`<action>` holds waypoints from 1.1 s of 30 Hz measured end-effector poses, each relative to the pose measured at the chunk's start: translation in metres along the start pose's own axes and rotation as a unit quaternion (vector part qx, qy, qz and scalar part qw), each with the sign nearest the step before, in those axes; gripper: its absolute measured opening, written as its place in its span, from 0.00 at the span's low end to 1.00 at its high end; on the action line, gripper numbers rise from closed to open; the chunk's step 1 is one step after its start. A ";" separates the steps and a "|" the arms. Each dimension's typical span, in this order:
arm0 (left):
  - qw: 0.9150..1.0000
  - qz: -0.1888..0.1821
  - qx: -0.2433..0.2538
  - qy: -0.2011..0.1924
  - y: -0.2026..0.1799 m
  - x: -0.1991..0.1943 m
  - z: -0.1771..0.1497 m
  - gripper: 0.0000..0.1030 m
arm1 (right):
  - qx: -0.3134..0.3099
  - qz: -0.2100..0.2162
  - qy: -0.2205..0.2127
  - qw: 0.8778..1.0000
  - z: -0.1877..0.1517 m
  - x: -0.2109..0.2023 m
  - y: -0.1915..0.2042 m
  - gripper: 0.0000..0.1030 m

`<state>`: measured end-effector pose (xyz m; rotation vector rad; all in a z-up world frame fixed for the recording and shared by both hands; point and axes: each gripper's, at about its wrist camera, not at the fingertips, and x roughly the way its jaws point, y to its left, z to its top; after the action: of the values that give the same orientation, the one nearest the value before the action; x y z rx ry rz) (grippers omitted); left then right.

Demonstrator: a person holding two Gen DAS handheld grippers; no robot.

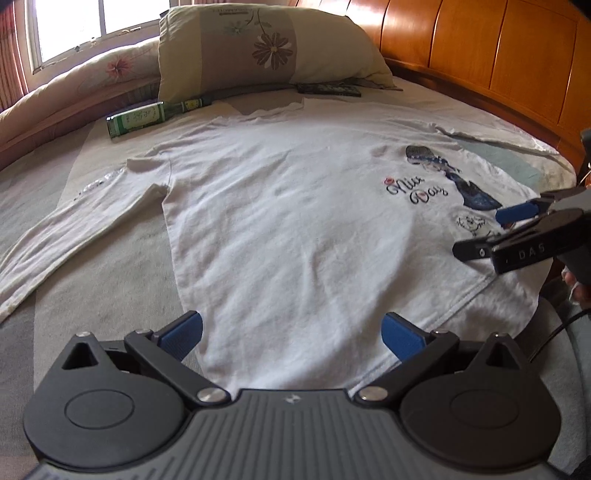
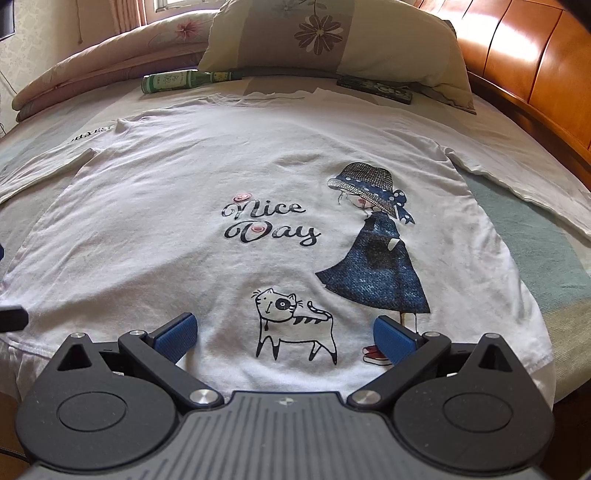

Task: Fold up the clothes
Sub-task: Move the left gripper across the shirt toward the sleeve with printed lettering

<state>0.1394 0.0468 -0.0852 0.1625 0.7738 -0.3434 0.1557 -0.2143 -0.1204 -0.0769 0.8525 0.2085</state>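
Left gripper (image 1: 291, 334): blue-padded fingers spread wide apart, nothing between them, hovering over the near hem at the shirt's left side.
Right gripper (image 2: 283, 334): fingers likewise spread wide and empty, poised above the hem just before the printed cat; in the left wrist view it enters from the right edge (image 1: 491, 232).
White shirt (image 2: 155, 206): long-sleeved, laid flat and face up on the bed, collar toward the pillow, hem toward the cameras, both sleeves stretched outward.
Print (image 2: 269, 225): "Nice Day" lettering, a girl in a hat and blue dress, a small cat below.
Bed cover (image 1: 103, 266): grey and pale green, under the shirt.
Pillow (image 1: 266, 40): floral, propped up beyond the collar.
Green bottle (image 1: 147, 116): lying on its side near the left shoulder, apart from the shirt.
Headboard (image 1: 498, 55): polished wood, along the right.
Window (image 1: 81, 26): bright, far left.
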 end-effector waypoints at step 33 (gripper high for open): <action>0.989 -0.061 -0.135 -0.008 0.065 0.065 0.028 0.99 | 0.034 0.078 -0.008 0.996 0.004 -0.029 0.017 1.00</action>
<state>0.2240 0.0843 -0.1102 -0.1434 0.8090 -0.3520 0.1364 -0.2013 -0.0959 0.0564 0.8487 0.3258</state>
